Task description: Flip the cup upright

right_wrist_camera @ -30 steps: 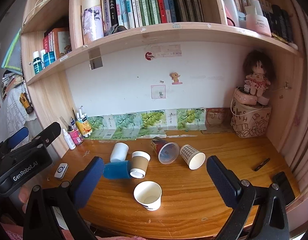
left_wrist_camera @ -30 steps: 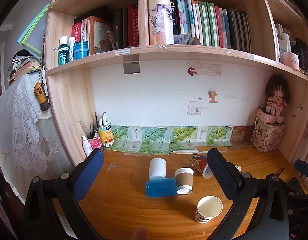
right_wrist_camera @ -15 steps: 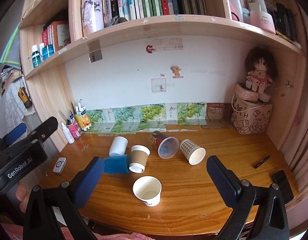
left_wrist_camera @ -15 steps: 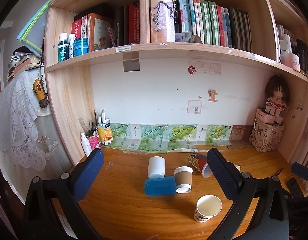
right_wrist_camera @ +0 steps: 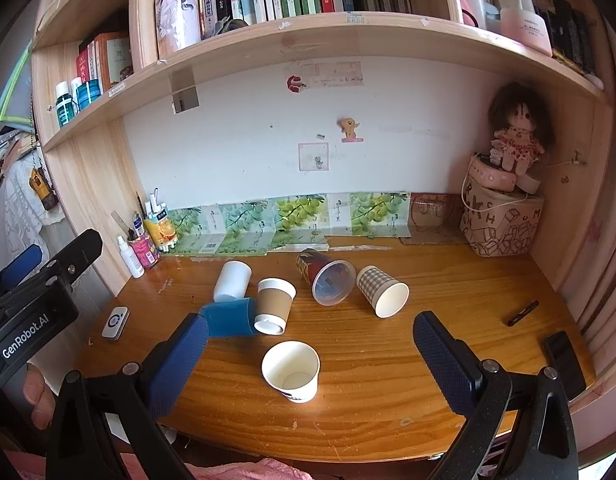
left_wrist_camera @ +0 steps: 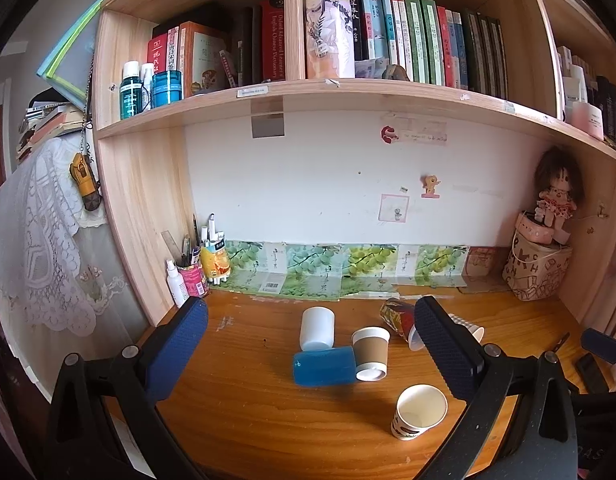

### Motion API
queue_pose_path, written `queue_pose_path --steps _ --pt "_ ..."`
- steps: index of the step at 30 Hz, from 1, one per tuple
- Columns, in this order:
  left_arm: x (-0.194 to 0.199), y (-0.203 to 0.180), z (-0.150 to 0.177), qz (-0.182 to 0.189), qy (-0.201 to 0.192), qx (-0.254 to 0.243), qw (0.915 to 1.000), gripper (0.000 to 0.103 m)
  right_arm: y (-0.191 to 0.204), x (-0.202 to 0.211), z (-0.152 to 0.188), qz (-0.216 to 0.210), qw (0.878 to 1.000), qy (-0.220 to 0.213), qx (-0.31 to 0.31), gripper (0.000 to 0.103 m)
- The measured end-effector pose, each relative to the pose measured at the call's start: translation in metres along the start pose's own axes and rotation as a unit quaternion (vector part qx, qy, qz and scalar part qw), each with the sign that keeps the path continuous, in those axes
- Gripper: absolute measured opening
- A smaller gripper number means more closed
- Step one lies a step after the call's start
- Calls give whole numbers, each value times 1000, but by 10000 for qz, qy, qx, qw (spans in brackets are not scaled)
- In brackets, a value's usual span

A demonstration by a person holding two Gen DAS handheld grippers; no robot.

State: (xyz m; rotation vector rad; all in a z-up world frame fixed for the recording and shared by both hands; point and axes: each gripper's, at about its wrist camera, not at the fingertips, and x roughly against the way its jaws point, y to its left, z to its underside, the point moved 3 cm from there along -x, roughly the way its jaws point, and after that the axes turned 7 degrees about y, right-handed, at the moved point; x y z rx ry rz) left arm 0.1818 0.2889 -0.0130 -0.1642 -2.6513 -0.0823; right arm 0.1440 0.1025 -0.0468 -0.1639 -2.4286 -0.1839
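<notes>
Several cups sit on the wooden desk [right_wrist_camera: 448, 292]. A white paper cup [right_wrist_camera: 291, 370] [left_wrist_camera: 420, 412] stands upright at the front. Lying on their sides are a blue cup [right_wrist_camera: 229, 317] [left_wrist_camera: 324, 366], a brown-sleeved cup [right_wrist_camera: 273, 306] [left_wrist_camera: 370, 353], a white cup [right_wrist_camera: 231, 280] [left_wrist_camera: 316, 327], a red-patterned clear cup [right_wrist_camera: 328, 276] [left_wrist_camera: 398, 316] and a checked cup [right_wrist_camera: 382, 290]. My left gripper [left_wrist_camera: 310, 350] and right gripper [right_wrist_camera: 308, 354] are both open, empty, and held back above the desk's front.
A pen holder and spray bottle [right_wrist_camera: 137, 250] stand at the back left. A small white device [right_wrist_camera: 115, 322] lies at the left. A pen [right_wrist_camera: 522, 314] and a black phone [right_wrist_camera: 562, 358] lie at the right. A printed box with a doll [right_wrist_camera: 502, 220] fills the back right corner.
Both grippers have risen a little and stayed open. The cups have not moved.
</notes>
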Motion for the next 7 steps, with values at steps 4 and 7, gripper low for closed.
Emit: queue_pose_path --steps 4,7 --pt "0 0 0 -1 0 -1 10000 103 1 -1 0 -33 10000 2 -1 103" --pt "-1 0 0 26 -8 -8 10000 103 2 -3 0 -56 10000 19 5 103"
